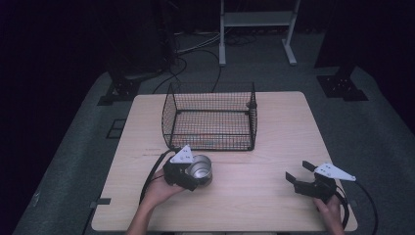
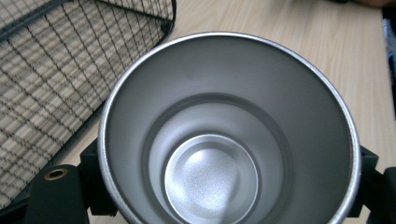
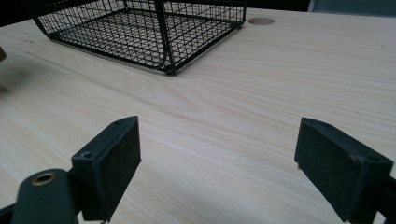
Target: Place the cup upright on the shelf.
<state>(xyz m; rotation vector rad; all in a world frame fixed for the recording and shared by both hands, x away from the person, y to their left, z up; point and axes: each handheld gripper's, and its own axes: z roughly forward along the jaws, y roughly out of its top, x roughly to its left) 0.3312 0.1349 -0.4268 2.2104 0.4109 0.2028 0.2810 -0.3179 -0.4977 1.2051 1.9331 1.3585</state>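
My left gripper [image 1: 192,177] is clamped on a steel cup [image 1: 200,169], one jaw pressed against each side of its wall. In the left gripper view the cup [image 2: 229,135] sits right between my fingers [image 2: 95,186], its open mouth facing back at me, so I look straight down its bare inside to the round bottom. The wire basket [image 1: 210,117] stands just beyond my left fingers, a little off to their left, with its near wall close to the cup's rim but not touching it. I cannot tell whether the cup's base rests on the wooden table [image 1: 274,147].

My right gripper [image 1: 301,175] has its jaws spread wide with nothing between them; the pads [image 3: 109,163] hang low over bare wood. The basket [image 3: 154,32] lies well ahead of these fingers and to their left.
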